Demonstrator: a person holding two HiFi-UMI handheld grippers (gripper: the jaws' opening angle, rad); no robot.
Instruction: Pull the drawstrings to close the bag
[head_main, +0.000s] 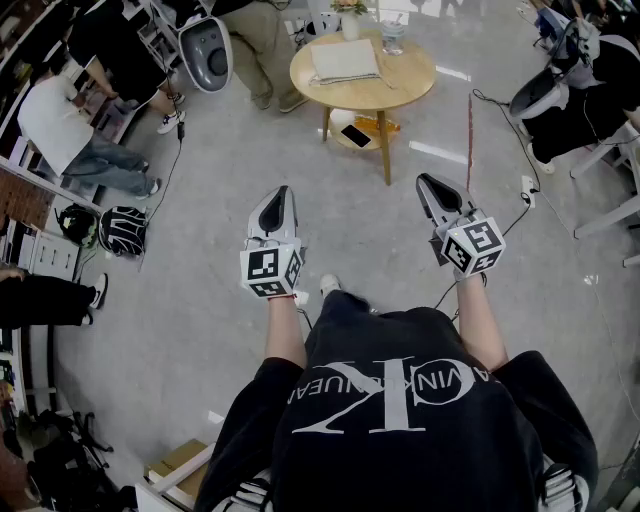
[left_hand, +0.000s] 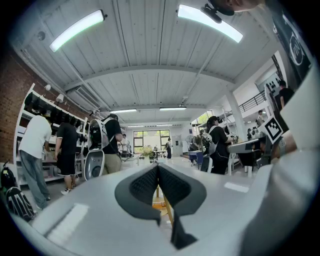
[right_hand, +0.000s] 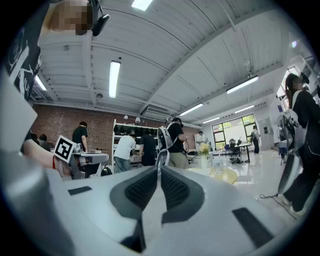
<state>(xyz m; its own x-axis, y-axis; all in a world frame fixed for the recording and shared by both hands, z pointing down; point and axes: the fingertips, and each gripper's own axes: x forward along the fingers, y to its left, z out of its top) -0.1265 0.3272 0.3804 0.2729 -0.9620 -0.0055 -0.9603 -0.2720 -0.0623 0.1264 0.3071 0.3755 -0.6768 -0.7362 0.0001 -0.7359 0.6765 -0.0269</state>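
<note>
A pale, flat cloth bag (head_main: 344, 60) lies on the round wooden table (head_main: 408, 82) ahead of me; its drawstrings are too small to make out. Both grippers are held level above the floor, well short of the table. My left gripper (head_main: 283, 192) is shut, its dark pads (left_hand: 145, 184) meeting with nothing between them. My right gripper (head_main: 426, 181) is also shut and empty, its ribbed pads (right_hand: 175, 189) pressed together. In the left gripper view the left gripper (left_hand: 157, 167) points at the table's legs. In the right gripper view the right gripper (right_hand: 160, 171) points towards the tabletop.
A vase (head_main: 350, 20) and a glass (head_main: 392, 35) stand on the table, with a phone (head_main: 355, 135) on its lower shelf. Several people stand or sit at the left and back. A backpack (head_main: 122, 228) lies on the floor at the left; a cable and power strip (head_main: 527, 190) lie at the right.
</note>
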